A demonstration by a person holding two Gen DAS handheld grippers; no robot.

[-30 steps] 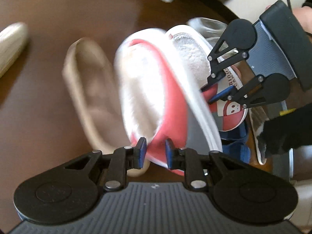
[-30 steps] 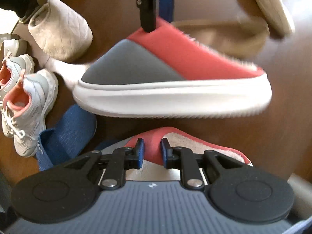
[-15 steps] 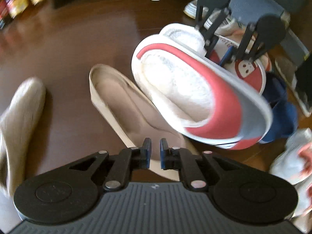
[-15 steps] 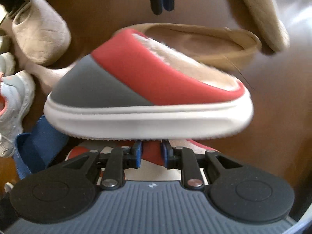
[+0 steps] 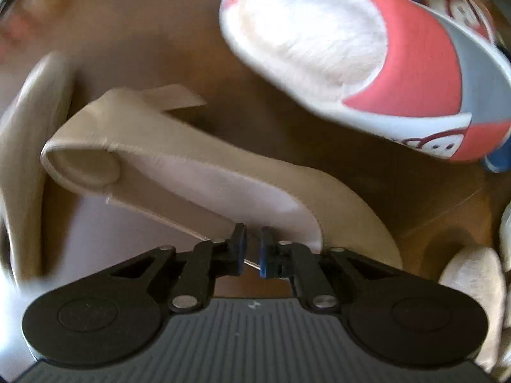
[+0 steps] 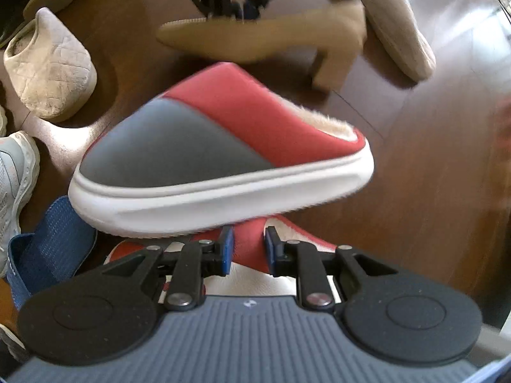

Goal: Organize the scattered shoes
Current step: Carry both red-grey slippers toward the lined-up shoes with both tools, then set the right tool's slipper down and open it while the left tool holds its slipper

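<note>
A: Item one, nearest: our left gripper (image 5: 253, 247), fingers pinching the side wall of the beige heeled shoe (image 5: 179, 172) close to the toe. Risk?

B: We judge the grip thin; the heel (image 6: 335, 63) hangs out at ten o'clock, so the shoe could swing or slip free. In the right view its heel seems to rest on the floor, though blur keeps us from being sure.

A: Item two: our right gripper (image 6: 246, 249), fingers pressed on the red edge of a red slipper (image 6: 252, 255) beneath it.

B: Its twin, the red and grey slipper (image 6: 223, 156), sits at twelve o'clock just beyond, apparently resting partly on the held one. Pull the lower and we may tip the upper.

A: Item three, crowding?

B: Blue sandal (image 6: 51, 239) at nine o'clock, white sneaker (image 6: 12, 191) beside it, quilted slipper (image 6: 51, 67) at ten, second beige shoe (image 6: 389, 22) at one. Any swing could knock them.

A: Surface?

B: Dark brown wooden floor (image 6: 431, 175), glossy, sunlit glare at two o'clock; smooth, so shoes may slide. Little of the room shows.
</note>
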